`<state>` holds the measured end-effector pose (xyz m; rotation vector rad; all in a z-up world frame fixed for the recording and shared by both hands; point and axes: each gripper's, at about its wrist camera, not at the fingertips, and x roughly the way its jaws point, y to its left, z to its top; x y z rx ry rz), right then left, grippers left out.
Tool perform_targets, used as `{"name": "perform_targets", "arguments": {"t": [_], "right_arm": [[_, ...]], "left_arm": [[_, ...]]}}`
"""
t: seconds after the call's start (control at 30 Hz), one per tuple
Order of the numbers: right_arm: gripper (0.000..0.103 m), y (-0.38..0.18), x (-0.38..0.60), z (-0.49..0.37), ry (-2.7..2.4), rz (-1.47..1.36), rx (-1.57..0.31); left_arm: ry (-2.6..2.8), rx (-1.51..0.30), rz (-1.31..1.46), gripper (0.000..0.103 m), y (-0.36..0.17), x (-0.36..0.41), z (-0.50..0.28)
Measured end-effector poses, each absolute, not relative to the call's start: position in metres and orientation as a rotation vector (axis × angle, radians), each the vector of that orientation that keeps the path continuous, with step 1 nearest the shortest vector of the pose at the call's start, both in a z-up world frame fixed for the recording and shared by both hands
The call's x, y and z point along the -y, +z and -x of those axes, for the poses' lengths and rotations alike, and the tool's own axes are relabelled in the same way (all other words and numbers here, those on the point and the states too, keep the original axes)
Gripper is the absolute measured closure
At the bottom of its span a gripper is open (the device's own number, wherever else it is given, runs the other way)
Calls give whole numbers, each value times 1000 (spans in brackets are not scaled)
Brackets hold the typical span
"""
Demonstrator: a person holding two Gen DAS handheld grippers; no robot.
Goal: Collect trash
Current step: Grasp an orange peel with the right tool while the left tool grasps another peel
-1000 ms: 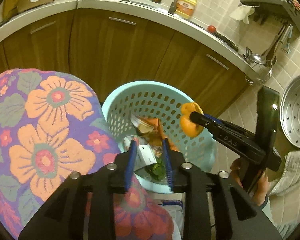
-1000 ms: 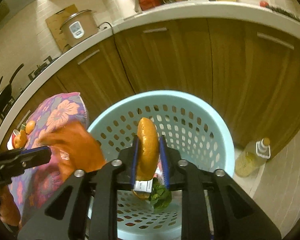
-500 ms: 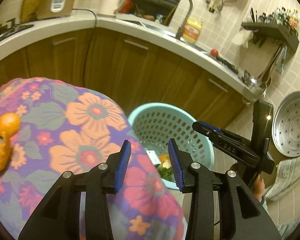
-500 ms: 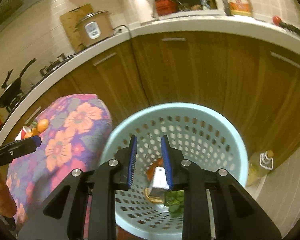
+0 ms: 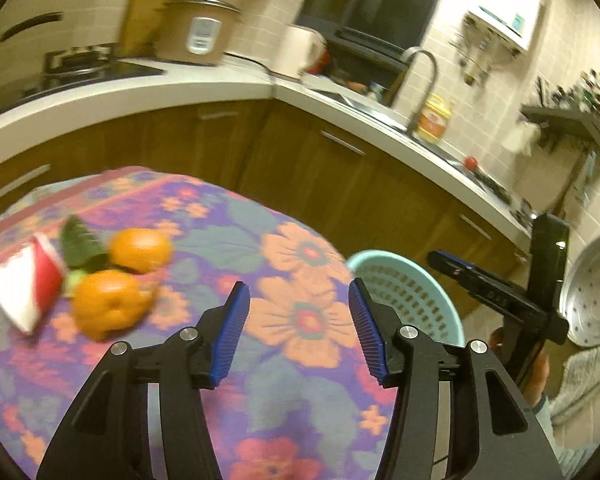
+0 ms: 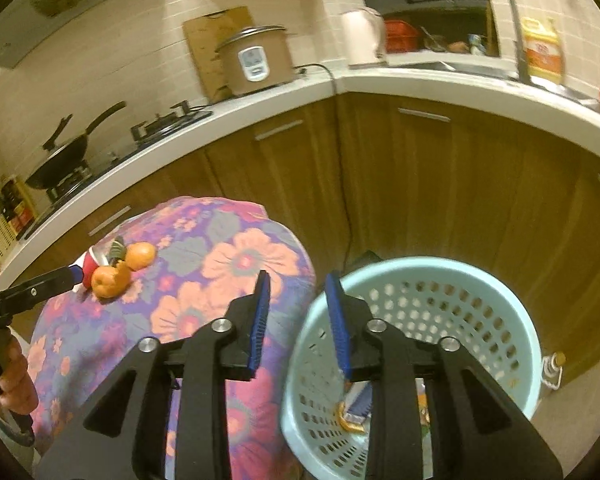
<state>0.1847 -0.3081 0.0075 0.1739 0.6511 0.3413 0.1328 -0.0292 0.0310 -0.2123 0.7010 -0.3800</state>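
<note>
Dropped from the right hand-held gripper, peel lies in basket.

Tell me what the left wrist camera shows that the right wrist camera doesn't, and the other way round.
Only the left wrist view shows the round perforated metal tray against the tiled wall. Only the right wrist view shows the scraps lying inside the blue basket, and the black pan on the stove. Both show the flowered cloth, the orange peels and red-and-white wrapper on it, the rice cooker, and both grippers open and empty.
</note>
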Motion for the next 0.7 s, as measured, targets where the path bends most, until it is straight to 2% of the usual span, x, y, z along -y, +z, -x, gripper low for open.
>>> {"name": "perform_targets", "arguments": {"t": [0.07,0.13,0.17,0.43,0.7], "right_arm": [[71,13,289,-189,375,-144,-644],[58,19,266,-192,414,-113,-634],[56,21,256,-194,429,-99,-629],[56,25,164,-226,602,7,-654],[56,2,99,-278,760,4,-752]], "left_arm": [[-335,-689,229,52,31,9,-130],[-294,-684,247,51,31,-9,-129],[-280,-682,263,51,29,-20,-129],[-150,-702,246,51,10,-62,-140],[-83,-744,189,45,-19,-71,-162]]}}
